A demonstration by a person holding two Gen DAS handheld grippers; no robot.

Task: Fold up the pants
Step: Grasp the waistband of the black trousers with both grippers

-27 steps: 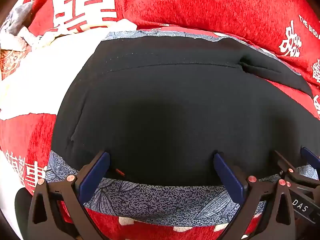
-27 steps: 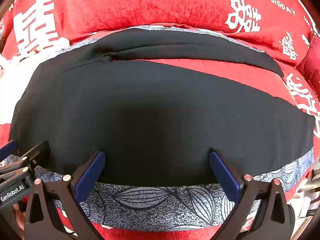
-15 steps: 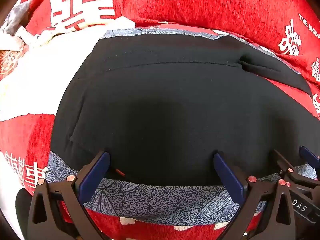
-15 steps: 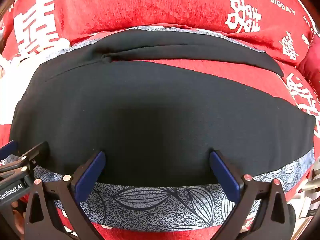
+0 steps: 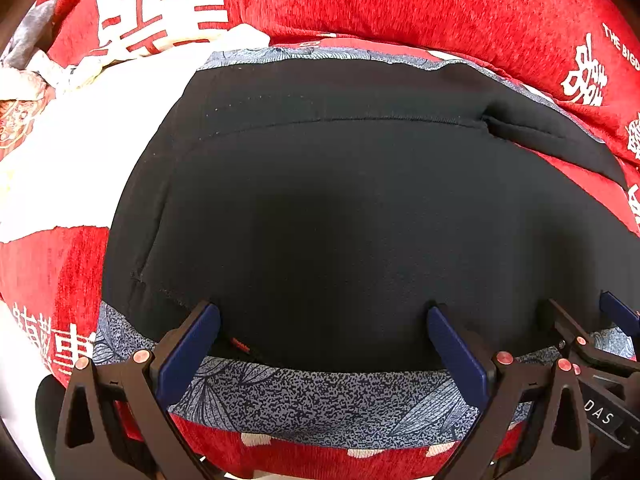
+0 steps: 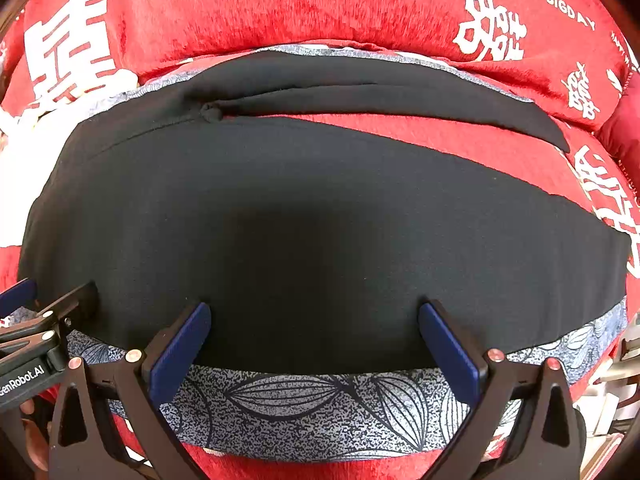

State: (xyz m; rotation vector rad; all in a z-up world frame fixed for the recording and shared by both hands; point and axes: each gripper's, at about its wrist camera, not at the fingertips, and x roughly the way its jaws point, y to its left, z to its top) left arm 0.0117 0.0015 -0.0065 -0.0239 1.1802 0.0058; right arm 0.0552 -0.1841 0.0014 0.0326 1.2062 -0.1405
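Over the near hem | left gripper (image 5: 323, 322) and right gripper (image 6: 314, 320) side by side, fingers apart | black pants (image 5: 360, 208) flat on red cover (image 5: 400, 4)

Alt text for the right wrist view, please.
Black pants lie spread flat on a blue-grey leaf-print cloth over red bedding with white characters. The right gripper hangs open above the pants' near edge; the left gripper shows at the left.

Red cushion (image 5: 400, 8); grey leaf-print cloth (image 6: 304, 408) atop.
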